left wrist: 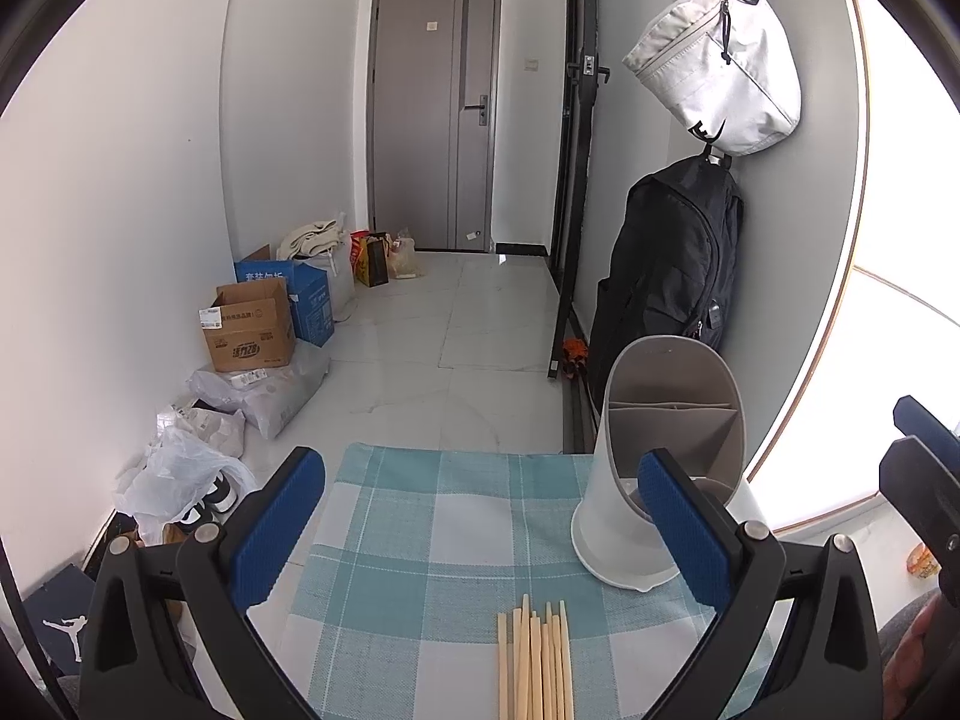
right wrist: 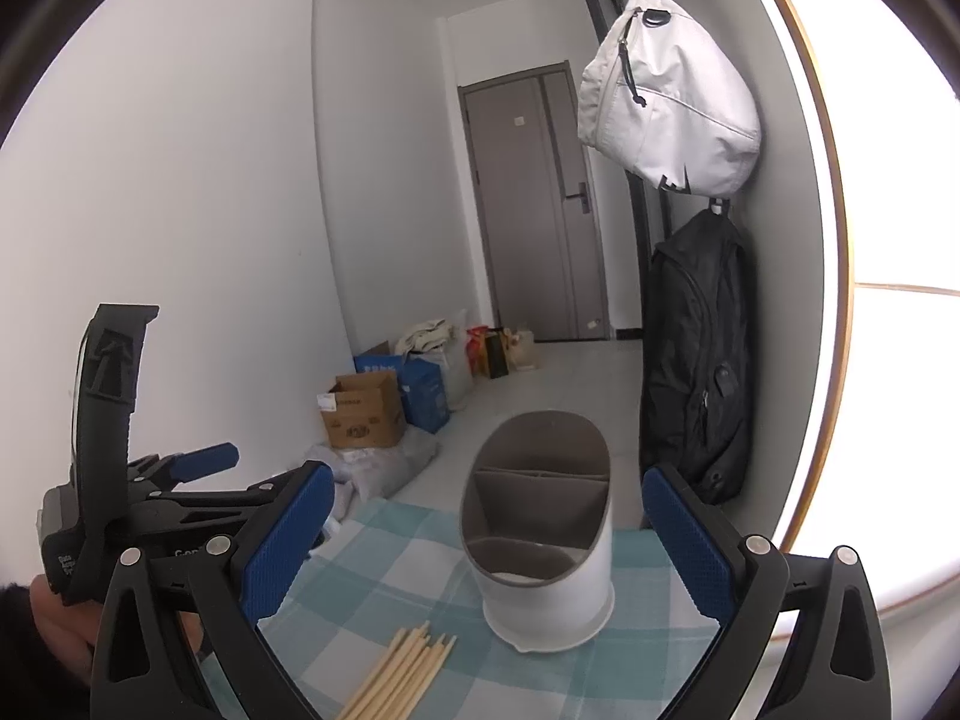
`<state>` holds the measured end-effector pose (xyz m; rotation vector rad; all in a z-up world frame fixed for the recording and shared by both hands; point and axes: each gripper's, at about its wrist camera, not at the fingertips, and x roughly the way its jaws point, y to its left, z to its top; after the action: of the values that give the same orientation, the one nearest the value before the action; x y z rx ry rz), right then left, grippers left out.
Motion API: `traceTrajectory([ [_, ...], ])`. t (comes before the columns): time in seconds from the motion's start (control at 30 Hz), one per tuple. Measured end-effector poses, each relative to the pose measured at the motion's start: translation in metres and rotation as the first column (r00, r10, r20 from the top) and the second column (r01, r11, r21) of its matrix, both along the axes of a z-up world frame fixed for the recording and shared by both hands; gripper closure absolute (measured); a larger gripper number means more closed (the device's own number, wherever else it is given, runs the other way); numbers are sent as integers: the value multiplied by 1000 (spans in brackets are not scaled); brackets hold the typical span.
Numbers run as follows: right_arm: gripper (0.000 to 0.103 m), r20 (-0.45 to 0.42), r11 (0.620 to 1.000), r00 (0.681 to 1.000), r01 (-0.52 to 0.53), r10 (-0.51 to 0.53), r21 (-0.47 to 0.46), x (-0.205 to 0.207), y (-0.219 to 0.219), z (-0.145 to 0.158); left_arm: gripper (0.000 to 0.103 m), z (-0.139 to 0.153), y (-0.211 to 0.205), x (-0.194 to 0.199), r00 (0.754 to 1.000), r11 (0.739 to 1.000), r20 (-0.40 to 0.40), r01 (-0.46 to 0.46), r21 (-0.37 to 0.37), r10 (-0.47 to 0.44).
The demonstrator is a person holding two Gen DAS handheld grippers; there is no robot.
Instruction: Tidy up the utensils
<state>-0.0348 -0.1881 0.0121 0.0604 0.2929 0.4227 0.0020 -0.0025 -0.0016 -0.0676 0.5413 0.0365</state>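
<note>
Several wooden chopsticks (left wrist: 536,663) lie side by side on a teal-and-white checked cloth (left wrist: 420,540), close to me. Behind them to the right stands a white utensil holder (left wrist: 660,456) with a grey divided insert, nothing inside it. My left gripper (left wrist: 480,531) hovers open above the cloth, its blue pads (left wrist: 273,531) wide apart with the chopsticks below between them. From the right wrist view the chopsticks (right wrist: 399,675) lie at lower left of the holder (right wrist: 543,546). The right gripper (right wrist: 486,537) is open too, framing the holder. The left gripper body (right wrist: 132,504) shows at the left, held by a hand.
The cloth's far edge (left wrist: 456,450) drops to a tiled floor. Cardboard boxes (left wrist: 249,327) and plastic bags (left wrist: 180,474) line the left wall. A black backpack (left wrist: 672,276) and a white bag (left wrist: 720,60) hang on the right wall beside the holder. A grey door (left wrist: 435,114) stands at the end.
</note>
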Motion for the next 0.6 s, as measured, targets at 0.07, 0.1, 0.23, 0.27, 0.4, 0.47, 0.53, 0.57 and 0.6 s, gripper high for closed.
traceTrajectory([
  [0.07,0,4,1000,1000,-1,1,-3,-1,1,0,1,-1,0,0,1000,1000,0,2,-1,-2],
  [0.1,0,6,1000,1000,-2,2,-4,-1,1,0,1,-1,-1,1,1000,1000,-2,2,-2,-2],
  [0.23,0,9,1000,1000,-2,2,-9,-2,2,0,1,-1,0,-1,1000,1000,-2,5,-4,-5],
  [0.27,0,9,1000,1000,-3,3,-10,-2,3,0,1,-1,-1,-1,1000,1000,-2,6,-5,-6],
  [0.4,0,7,1000,1000,-3,3,-12,-2,3,0,1,-2,-1,-1,1000,1000,-4,8,-5,-8],
  [0.47,0,3,1000,1000,-6,6,-9,-2,3,0,1,-2,0,-1,1000,1000,-6,8,-7,-8],
  [0.53,0,-2,1000,1000,-6,6,-11,-1,3,-1,1,-2,0,-1,1000,1000,-5,10,-6,-10],
  [0.57,0,-3,1000,1000,-5,5,-12,0,3,-1,1,-2,0,-1,1000,1000,-3,9,-2,-9],
  [0.6,0,-3,1000,1000,-4,4,-10,0,3,-1,1,-2,-1,-2,1000,1000,-2,9,1,-9],
])
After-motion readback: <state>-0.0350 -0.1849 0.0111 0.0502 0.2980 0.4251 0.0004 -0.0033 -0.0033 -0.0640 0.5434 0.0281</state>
